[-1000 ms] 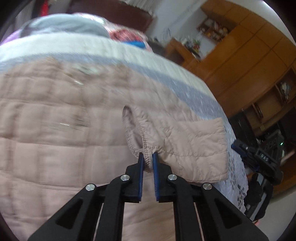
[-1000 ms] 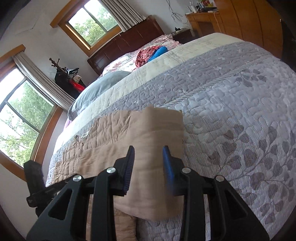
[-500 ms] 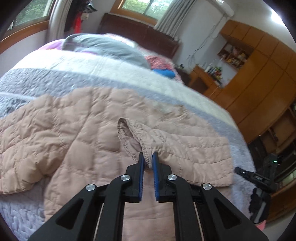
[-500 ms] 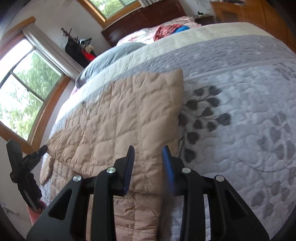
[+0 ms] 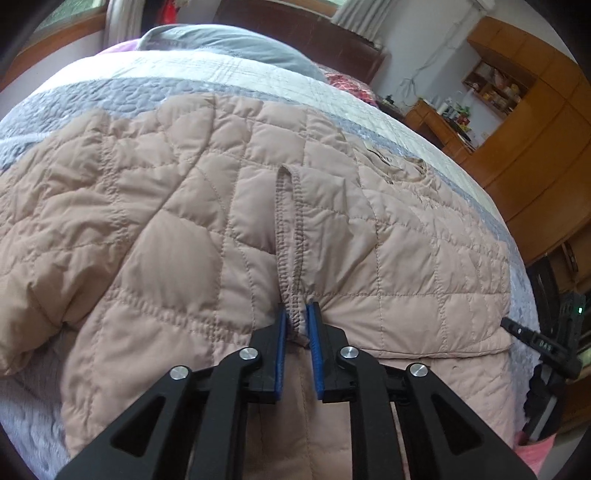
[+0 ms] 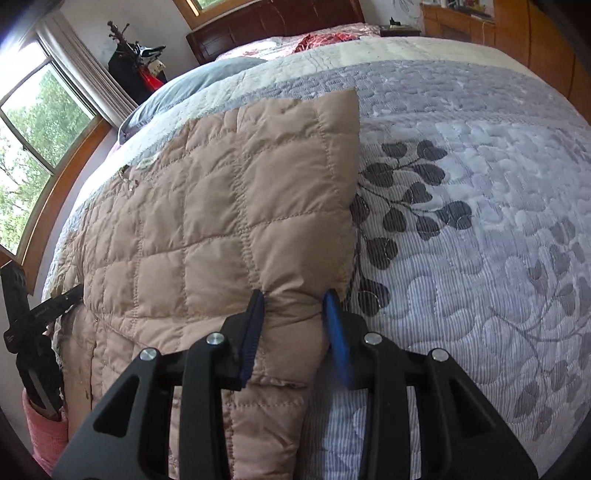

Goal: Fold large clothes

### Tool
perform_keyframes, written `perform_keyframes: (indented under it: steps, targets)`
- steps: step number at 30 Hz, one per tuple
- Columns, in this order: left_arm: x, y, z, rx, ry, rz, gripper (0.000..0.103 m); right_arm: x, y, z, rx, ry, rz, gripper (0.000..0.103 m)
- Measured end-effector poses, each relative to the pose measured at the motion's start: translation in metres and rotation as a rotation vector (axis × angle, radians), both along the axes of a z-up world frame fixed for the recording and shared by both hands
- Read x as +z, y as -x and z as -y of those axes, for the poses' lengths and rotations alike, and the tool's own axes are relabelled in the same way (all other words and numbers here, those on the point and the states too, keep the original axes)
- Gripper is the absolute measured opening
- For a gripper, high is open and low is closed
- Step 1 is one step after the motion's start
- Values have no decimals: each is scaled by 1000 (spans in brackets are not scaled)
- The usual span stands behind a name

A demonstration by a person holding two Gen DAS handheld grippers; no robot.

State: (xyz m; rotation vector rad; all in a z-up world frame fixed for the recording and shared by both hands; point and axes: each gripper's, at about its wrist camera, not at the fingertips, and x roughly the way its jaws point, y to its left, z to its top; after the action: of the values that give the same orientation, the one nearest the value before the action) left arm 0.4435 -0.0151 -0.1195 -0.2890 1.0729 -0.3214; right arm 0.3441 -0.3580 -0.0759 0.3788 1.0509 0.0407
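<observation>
A beige quilted jacket lies spread on the bed. My left gripper is shut on the sleeve cuff, whose stitched edge runs away from the jaws over the jacket's body. In the right wrist view the jacket has a folded side lying flat. My right gripper has its jaws apart around the folded side's near corner, with the padded cloth bulging between the blue pads.
The bed has a grey quilted bedspread with a dark leaf print. Pillows and a dark headboard are at the far end. Wooden cabinets stand on the right, and windows on the left.
My left gripper has carried the cuff across and lowered it onto the jacket's body, so the sleeve now lies flat. My right gripper has come down around the folded side's corner.
</observation>
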Motion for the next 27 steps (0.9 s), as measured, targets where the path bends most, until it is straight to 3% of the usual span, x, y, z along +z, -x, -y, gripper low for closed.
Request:
perform_keyframes:
  steps: [3,5,9,15,20,24,27]
  targets:
    - [24,8,-12,70,-20,54,20,35,12,-4,-3,29,79,37]
    - [51,18,-14,111,-74,156,20,53,13,-9,5,21,118,37]
    - [75,10,25,26,-80,179,21,63,-18,-35,41,24,71,37]
    - [48,-29,88,-51,-144,115,21,36,-82,-54,36,70,-23,37]
    - [-2,-57,91,-55,-124,6,20,-4,-107,-49,24,48,-112,33]
    - [0,-57,83,-63,-88,1,20,2,-103,-51,32,62,-97,35]
    - [16,-41,77,-47,-104,32,21,22,-84,-55,84,-26,-43,37]
